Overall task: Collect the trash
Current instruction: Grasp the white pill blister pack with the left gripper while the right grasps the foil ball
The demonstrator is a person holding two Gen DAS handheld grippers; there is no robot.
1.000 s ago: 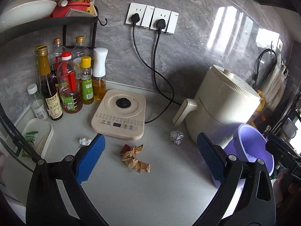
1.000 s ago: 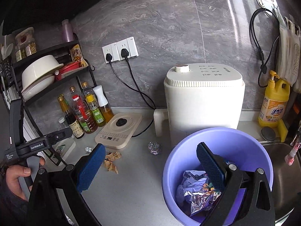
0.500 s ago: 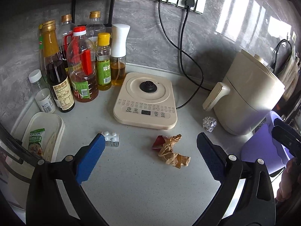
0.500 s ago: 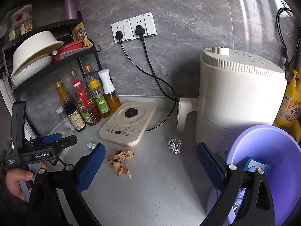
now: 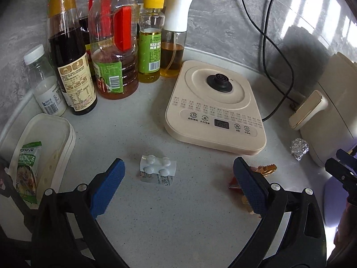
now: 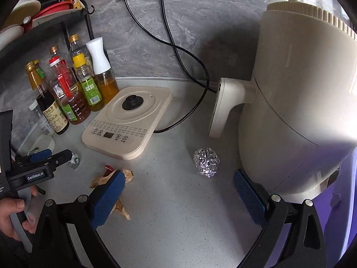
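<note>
Both grippers gaping, gripping nothing; left gripper [image 5: 178,186] hovering over blister pack [image 5: 158,170] on counter [image 5: 178,223]; right gripper [image 6: 178,195] facing foil ball [image 6: 206,162]; paper scrap [image 6: 110,178] lying behind my left finger [image 6: 107,201].

A home kitchen: oil bottles [image 5: 112,44], kettle base [image 5: 215,109], air fryer [image 6: 294,102] on the counter [image 5: 174,223]

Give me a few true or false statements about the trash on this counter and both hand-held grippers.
1. The left hand-held gripper is open, with the pill pack between its fingers. True.
2. The foil ball is inside the purple bin. False: it lies on the counter beside the air fryer.
3. The right hand-held gripper holds the foil ball. False: it is open and empty.
4. Crumpled brown paper lies in front of the kettle base. True.
</note>
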